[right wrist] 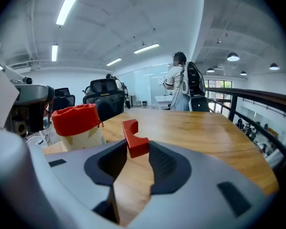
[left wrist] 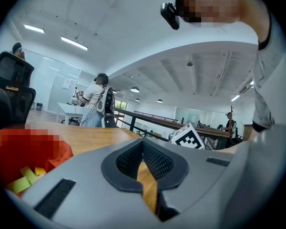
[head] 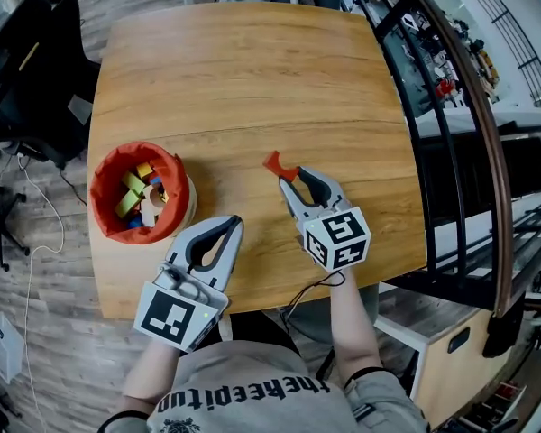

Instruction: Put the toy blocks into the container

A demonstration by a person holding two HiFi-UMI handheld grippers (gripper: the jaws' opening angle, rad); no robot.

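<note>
Toy blocks [head: 133,190] lie in the container [head: 102,180]. Right gripper [head: 287,179] jaws clamp a red block [head: 272,161], apparently the last. Left gripper [head: 234,224] jaws together, empty.

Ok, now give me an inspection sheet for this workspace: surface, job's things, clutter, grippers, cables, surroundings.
Surface: wooden table, bare apart from the container.
Job's things: red-rimmed container near the table's left edge, several blocks inside; one red block in the right gripper.
Clutter: nothing seen.
Grippers: left gripper jaws together, empty, beside the container; right gripper shut on the red block over the table.
Cables: black cable at the table's near edge; white cable on the floor, left.
Surroundings: office chair left, railing right, person with backpack beyond the table.
</note>
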